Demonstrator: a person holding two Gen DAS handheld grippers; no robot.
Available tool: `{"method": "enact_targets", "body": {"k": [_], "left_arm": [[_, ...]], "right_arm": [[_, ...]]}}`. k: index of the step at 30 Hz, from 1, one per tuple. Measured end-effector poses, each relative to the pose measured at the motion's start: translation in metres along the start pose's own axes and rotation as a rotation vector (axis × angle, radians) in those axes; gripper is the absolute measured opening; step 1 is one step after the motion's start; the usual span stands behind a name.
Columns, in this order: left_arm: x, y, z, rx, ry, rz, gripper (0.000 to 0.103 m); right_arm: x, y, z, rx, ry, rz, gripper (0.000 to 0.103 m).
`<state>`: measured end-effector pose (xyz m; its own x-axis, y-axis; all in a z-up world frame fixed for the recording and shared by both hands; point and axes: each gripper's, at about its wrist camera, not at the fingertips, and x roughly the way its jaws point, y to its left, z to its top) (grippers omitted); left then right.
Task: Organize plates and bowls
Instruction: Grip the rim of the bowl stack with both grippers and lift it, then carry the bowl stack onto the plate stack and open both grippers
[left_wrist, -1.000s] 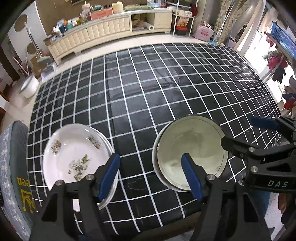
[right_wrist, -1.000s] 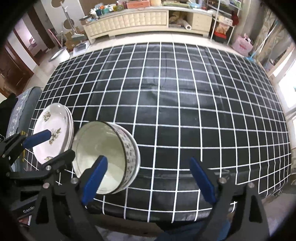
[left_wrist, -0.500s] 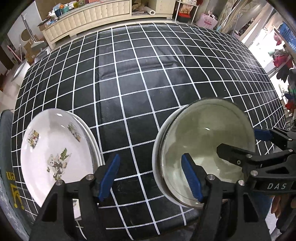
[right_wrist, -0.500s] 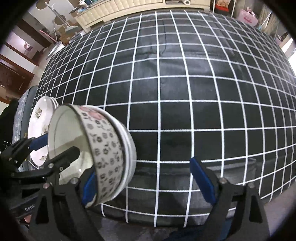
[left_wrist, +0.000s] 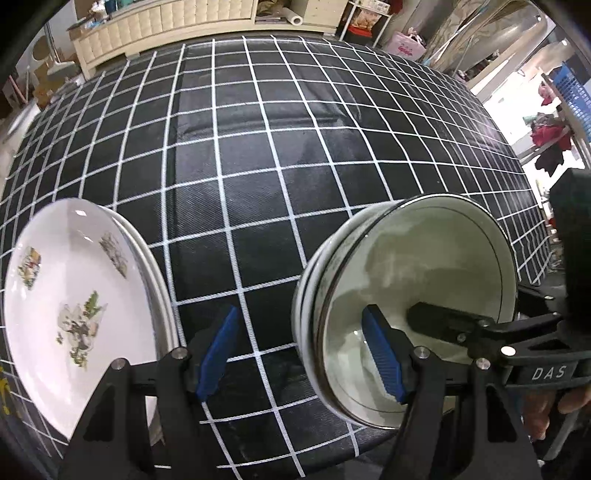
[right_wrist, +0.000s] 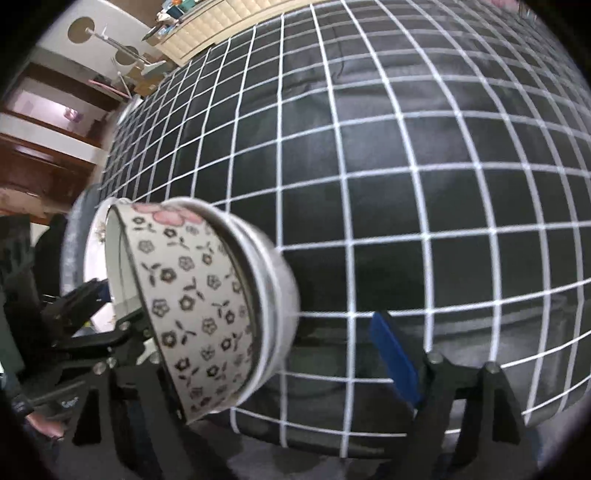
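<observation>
The white ceramic bowls with the small black flower print (right_wrist: 199, 317) are nested as a short stack, at least two deep, and tipped well over, mouth turned toward your left and foot toward your right. They sit at the near edge of the black tablecloth with the white grid (left_wrist: 258, 177), and you cannot tell from either view whether the lower rim touches the cloth or is lifted clear. Your right gripper (right_wrist: 280, 369) reaches them from the near side. One finger lies inside the top bowl, as the left wrist view shows, but the blue pad on the other finger (right_wrist: 395, 358) stands well apart from the bowl wall, so the jaws are wide and nothing is pinched. Treat the stack as propped, not held.

To the bowls' left, on the same near edge, lies the stack of white shallow plates with printed plant sprigs (left_wrist: 74, 295), also slanted up. Your left gripper (left_wrist: 299, 354) hangs between the two stacks, jaws wide, empty, one blue pad near the plates' rim, the other just in front of the bowls' mouth.

So the right hand is the nearer to the bowls. The stack's axis runs left to right, across your fingers. I judge the risk is the bowls sliding apart if you close on the top rim alone.
</observation>
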<state>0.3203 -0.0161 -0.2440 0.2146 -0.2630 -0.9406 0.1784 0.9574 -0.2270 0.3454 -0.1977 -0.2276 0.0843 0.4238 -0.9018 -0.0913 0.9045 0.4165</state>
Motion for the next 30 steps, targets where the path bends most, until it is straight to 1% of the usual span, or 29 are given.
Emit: {"method": "enact_targets", "body": {"k": [2, 3, 4, 5, 6, 9, 11, 15, 17, 21, 24, 27, 30], "left_arm": [[0.003, 0.005, -0.002, -0.008, 0.008, -0.027, 0.065], [0.005, 0.005, -0.003, -0.012, 0.014, -0.055, 0.062], [0.006, 0.007, -0.005, -0.014, 0.019, -0.080, 0.054], [0.008, 0.006, -0.007, -0.014, 0.023, -0.104, 0.046], [0.008, 0.004, -0.007, -0.010, 0.023, -0.107, 0.046], [0.012, 0.000, -0.011, 0.008, 0.027, -0.096, 0.046], [0.014, -0.002, -0.011, 0.018, 0.030, -0.086, 0.043], [0.008, -0.010, -0.008, 0.030, 0.019, -0.047, 0.038], [0.006, -0.011, -0.006, 0.025, 0.018, -0.040, 0.035], [0.003, -0.015, -0.001, 0.022, 0.035, -0.026, 0.033], [0.000, -0.017, 0.003, 0.036, 0.032, -0.008, 0.031], [-0.007, -0.020, 0.006, 0.043, 0.008, 0.016, 0.030], [-0.013, -0.019, 0.008, 0.043, -0.005, 0.023, 0.030]], "right_arm": [[-0.002, -0.002, -0.004, 0.008, -0.003, 0.046, 0.072], [-0.001, -0.002, -0.004, 0.011, -0.002, 0.066, 0.065], [-0.001, -0.001, -0.004, 0.012, -0.002, 0.081, 0.059], [-0.002, 0.001, -0.005, 0.011, -0.004, 0.091, 0.057], [-0.003, 0.002, -0.006, 0.009, -0.007, 0.101, 0.050], [0.000, 0.012, -0.008, 0.004, -0.015, 0.102, 0.050], [0.001, 0.018, -0.010, 0.008, -0.029, 0.090, 0.050], [0.002, 0.029, -0.014, -0.003, -0.039, 0.050, 0.049], [0.003, 0.039, -0.013, -0.016, -0.037, 0.018, 0.048], [0.005, 0.051, -0.012, -0.031, -0.032, -0.011, 0.048], [0.010, 0.058, -0.009, -0.017, -0.029, -0.008, 0.047], [0.008, 0.060, -0.009, -0.009, -0.039, 0.008, 0.047], [0.007, 0.068, -0.004, -0.008, -0.043, 0.011, 0.047]]}}
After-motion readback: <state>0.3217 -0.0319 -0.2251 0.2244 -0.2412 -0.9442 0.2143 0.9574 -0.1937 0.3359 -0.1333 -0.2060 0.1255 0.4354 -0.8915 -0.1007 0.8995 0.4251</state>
